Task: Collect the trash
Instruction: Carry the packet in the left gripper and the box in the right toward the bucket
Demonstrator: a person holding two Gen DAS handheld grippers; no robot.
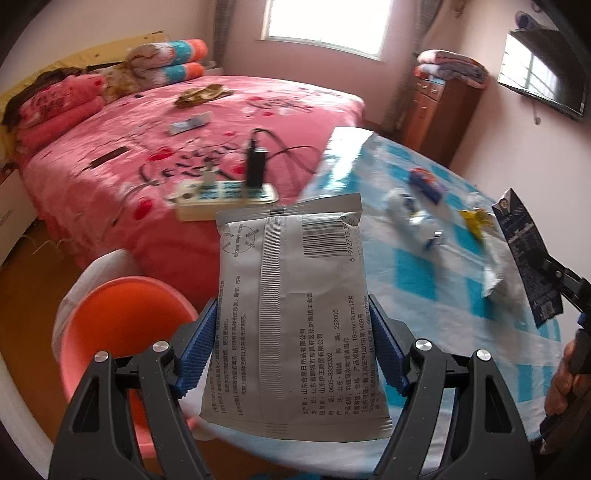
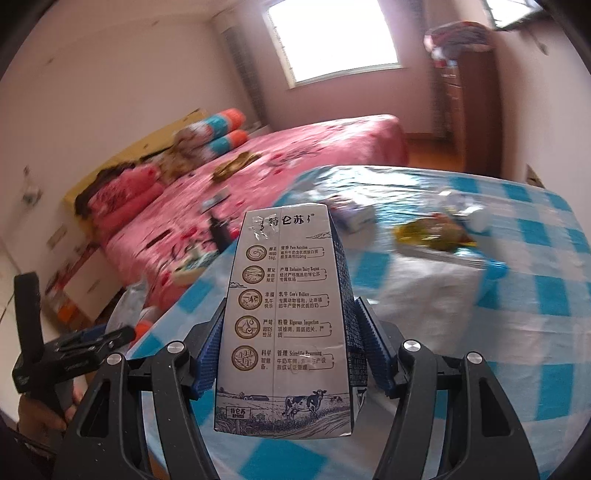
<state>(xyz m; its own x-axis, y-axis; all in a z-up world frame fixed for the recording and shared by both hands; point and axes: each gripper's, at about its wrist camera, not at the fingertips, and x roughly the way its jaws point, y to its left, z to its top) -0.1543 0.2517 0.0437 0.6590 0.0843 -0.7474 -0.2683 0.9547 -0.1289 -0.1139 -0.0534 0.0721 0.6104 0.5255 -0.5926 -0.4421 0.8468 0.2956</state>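
Left wrist: wipes packet [image 1: 295, 317] clamped between left gripper [image 1: 293, 354] pads.

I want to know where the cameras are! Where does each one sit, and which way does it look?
Left wrist: sits on the left gripper, looks over the silver packet it grips toward the bed and orange bin; a hand shows at right.
Right wrist: sits on the right gripper, looks past its milk carton across the checked table.
Both share the bed, window and table.
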